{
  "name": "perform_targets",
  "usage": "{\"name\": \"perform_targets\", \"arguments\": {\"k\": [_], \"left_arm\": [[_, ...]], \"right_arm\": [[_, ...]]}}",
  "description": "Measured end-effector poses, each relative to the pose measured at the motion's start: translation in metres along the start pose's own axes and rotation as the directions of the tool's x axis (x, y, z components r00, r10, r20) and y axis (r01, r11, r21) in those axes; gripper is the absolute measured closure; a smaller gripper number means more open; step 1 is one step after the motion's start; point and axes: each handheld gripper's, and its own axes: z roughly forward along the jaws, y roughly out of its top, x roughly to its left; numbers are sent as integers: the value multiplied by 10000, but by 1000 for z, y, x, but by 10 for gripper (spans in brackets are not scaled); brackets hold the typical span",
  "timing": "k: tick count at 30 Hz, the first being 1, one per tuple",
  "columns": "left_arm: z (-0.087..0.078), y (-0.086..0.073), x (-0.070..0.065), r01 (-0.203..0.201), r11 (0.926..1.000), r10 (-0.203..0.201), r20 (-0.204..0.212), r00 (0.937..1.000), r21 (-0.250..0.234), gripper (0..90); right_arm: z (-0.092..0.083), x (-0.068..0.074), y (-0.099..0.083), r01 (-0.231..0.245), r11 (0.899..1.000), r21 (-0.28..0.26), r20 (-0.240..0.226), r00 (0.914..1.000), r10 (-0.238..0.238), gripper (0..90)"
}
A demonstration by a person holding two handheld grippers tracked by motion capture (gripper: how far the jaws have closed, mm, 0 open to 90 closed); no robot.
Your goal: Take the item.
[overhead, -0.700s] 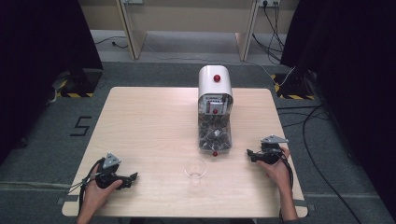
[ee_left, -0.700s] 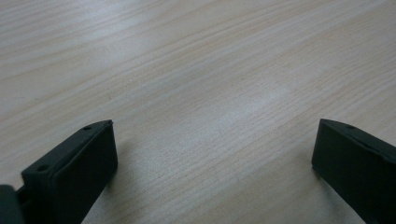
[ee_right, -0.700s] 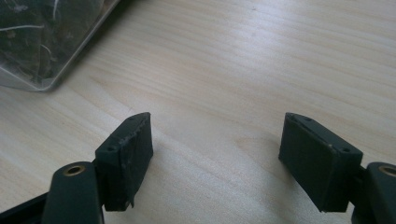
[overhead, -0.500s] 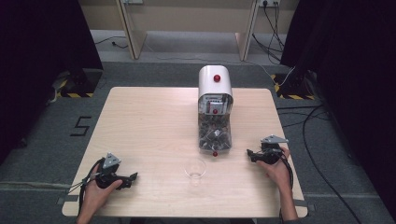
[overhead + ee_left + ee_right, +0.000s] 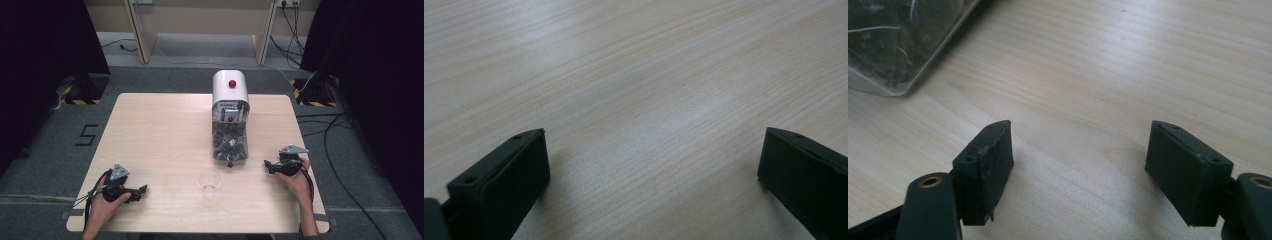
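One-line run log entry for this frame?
left tongs: open, empty | right tongs: open, empty | cup: upright before dispenser | table: both hands resting

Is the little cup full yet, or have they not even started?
Not started, it seems. The clear cup stands empty by the dispenser. The left gripper and right gripper rest open on the table, holding nothing. Any filling is still left.

pale wood-grain table [image 5: 160,135], black fingers [image 5: 985,162].
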Motion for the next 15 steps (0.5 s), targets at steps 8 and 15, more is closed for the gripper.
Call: {"name": "perform_targets", "arguments": {"k": [8,15], "left_arm": [[0,0,0,-2,10000,2,0,10000,-1,0],[0,0,0,1,10000,-1,0,10000,2,0]], "right_arm": [[0,1,0,-64,10000,17,-6,10000,64,277],[0,1,0,-69,10000,18,-6,10000,69,277]]}}
